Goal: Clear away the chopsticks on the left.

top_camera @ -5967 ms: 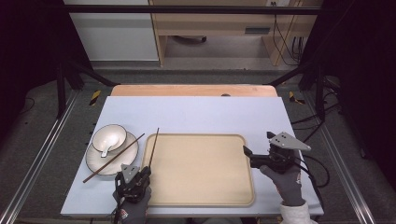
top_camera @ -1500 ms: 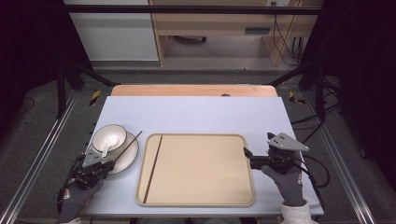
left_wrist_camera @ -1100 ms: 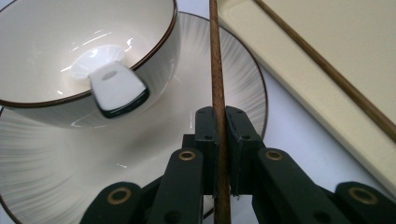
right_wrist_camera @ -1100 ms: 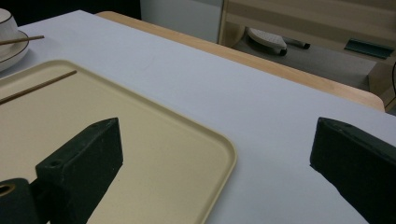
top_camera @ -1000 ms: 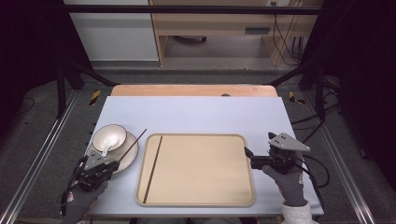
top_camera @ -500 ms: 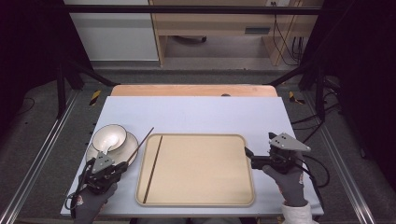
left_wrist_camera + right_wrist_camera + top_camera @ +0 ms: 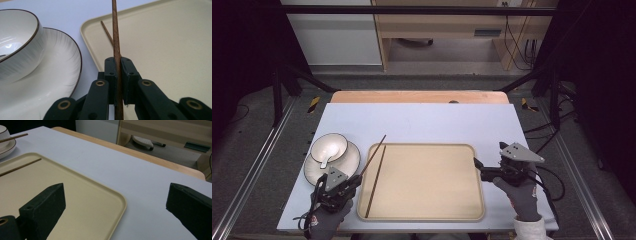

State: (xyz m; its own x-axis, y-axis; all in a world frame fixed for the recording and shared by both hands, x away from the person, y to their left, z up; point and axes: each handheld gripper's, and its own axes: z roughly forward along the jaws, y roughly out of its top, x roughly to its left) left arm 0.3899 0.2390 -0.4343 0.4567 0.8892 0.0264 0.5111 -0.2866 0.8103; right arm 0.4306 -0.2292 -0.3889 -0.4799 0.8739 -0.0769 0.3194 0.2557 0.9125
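Chopsticks are the work here: two thin dark brown wooden sticks that look bound for the tray. At the far left of the table, a white ribbed plate with a dark rim (image 7: 314,170) carries a white bowl with a dark rim (image 7: 329,148). Just right of the plate, near the table's near edge, the left gripper (image 7: 346,186) pinches the held chopstick (image 7: 116,50) between its jaws, which are pressed together on the shaft. The stick slants up and away, its far tip reaching past the tray's far left corner; whether it touches the rim there I cannot tell. The second chopstick (image 7: 375,181) already lies inside the shallow beige plastic tray (image 7: 432,212), close along its left wall.

My reading is that the job is about half done: one stick is placed, and the other needs to be carried a little to the right over the rim and laid beside its mate.

The raised rim of the tray is the edge to clear, and the plate sits close on the left, so room on that side is tight. To the right, the tray floor is wide and bare. The pale blue tabletop (image 7: 447,122) beyond the tray is open too.

At the right edge of the tray, the right gripper (image 7: 478,169) rests with its jaws spread wide, holding nothing.
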